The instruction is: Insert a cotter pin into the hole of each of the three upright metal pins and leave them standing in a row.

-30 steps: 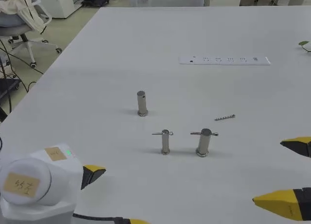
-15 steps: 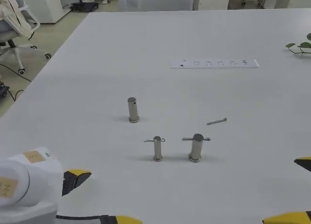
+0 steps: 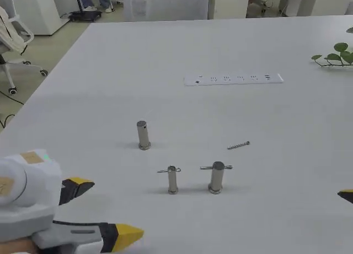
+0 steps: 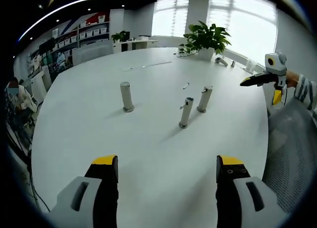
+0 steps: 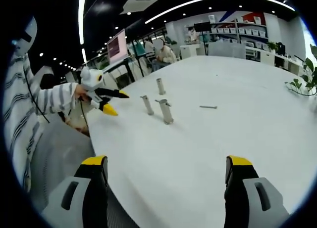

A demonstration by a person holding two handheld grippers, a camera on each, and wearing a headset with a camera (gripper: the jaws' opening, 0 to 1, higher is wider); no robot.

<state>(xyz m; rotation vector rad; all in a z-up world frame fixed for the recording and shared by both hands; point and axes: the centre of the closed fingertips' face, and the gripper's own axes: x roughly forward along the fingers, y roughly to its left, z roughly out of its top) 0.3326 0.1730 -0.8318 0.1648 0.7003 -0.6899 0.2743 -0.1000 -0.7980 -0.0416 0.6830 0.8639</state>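
While the left gripper (image 3: 106, 208) and the right gripper (image 5: 167, 168) hung over the near edge of the table (image 3: 165, 55), jaws wide apart and empty, the middle pin (image 3: 172, 179) and the right pin (image 3: 216, 177) stood side by side, each with a cotter pin through it. The third pin (image 3: 143, 135) stood bare behind them to the left, and a loose cotter pin (image 3: 238, 145) lay to its right.
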